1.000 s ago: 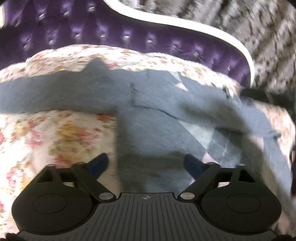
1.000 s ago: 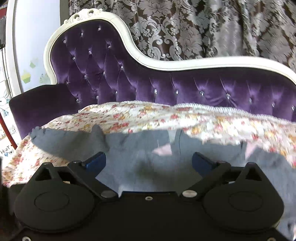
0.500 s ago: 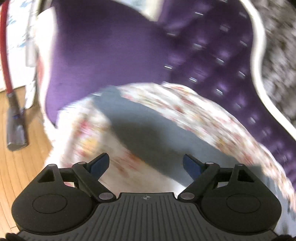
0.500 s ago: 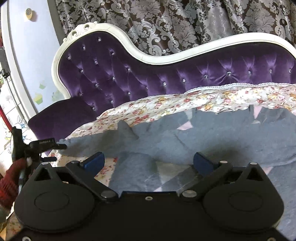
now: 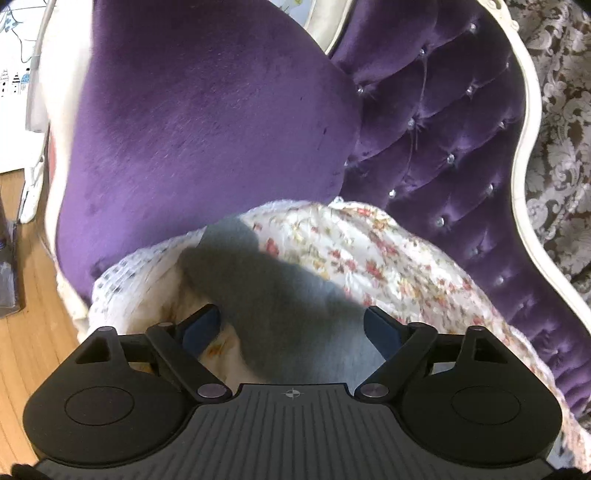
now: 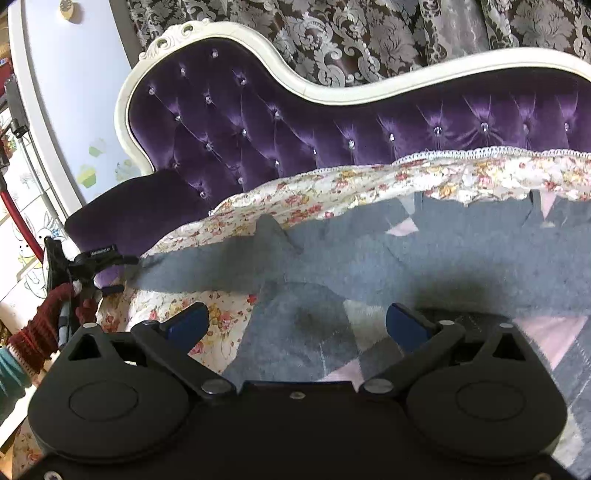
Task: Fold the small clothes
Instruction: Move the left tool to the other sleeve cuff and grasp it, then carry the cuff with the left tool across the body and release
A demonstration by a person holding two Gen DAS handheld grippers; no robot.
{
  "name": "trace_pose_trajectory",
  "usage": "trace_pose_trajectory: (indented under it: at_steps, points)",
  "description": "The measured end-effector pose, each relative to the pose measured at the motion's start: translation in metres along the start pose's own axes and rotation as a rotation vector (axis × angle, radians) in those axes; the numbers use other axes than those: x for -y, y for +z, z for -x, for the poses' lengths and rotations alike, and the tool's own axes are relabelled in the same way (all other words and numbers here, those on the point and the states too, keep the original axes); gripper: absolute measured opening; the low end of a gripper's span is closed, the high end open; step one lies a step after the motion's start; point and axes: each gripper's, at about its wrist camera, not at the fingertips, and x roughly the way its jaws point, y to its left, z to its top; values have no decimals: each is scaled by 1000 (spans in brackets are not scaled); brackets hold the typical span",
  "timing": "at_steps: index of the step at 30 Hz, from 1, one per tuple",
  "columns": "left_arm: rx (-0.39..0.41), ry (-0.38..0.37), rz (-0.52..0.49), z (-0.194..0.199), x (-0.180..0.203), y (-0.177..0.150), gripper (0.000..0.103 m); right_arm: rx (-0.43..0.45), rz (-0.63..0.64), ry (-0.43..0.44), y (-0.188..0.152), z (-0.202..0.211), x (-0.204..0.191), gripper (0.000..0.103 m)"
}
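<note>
A grey sweater [image 6: 406, 251] with pink and pale diamond patches lies spread flat on the floral sheet [image 6: 332, 192] of a purple sofa. Its left sleeve [image 5: 280, 291] stretches out toward the sofa's armrest end. My left gripper [image 5: 291, 328] is open, low over that sleeve, with the sleeve between its blue fingertips [image 5: 201, 326]. It also shows in the right wrist view [image 6: 110, 266] at the sleeve's cuff. My right gripper [image 6: 295, 325] is open above the sweater's body near the armpit, holding nothing.
The tufted purple backrest [image 6: 295, 122] with white frame runs behind the sheet. The purple armrest [image 5: 207, 122] rises beyond the sleeve end. Wooden floor [image 5: 26, 314] lies to the left of the sofa. Patterned curtains [image 6: 369, 33] hang behind.
My left gripper swung left from the sweater's body to the sleeve end by the armrest. My right gripper came lower and closer over the sweater. Both stayed open.
</note>
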Motion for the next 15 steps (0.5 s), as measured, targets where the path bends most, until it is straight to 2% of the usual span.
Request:
trace_pose_trajectory:
  at_steps: [1,2,3,4,6,10,15]
  points:
    - [6,-4,12,-3,0,1,59,-5,0,-1,-1,-1,0,102]
    - [1,-4,29,-7,0,4,26,-10,-1,-1,-3,-2,0,102]
    - [-17,0,43,-13,-1,5,7,-16,-3,1,-5,-3,0,102]
    - [-28,3,58,-15,-3,6,7,-20,-5,2,-6,-3,1,102]
    - [7,2,58,-9,1,5,6,-26,-13,4,-8,-3,3,102]
    - [60,-5,-27,19,33,11,6,-24,-44,0,-11,1,9,102]
    - [134,-110,-166,76,105,30,6,-31,-65,-41,-20,13,21,102]
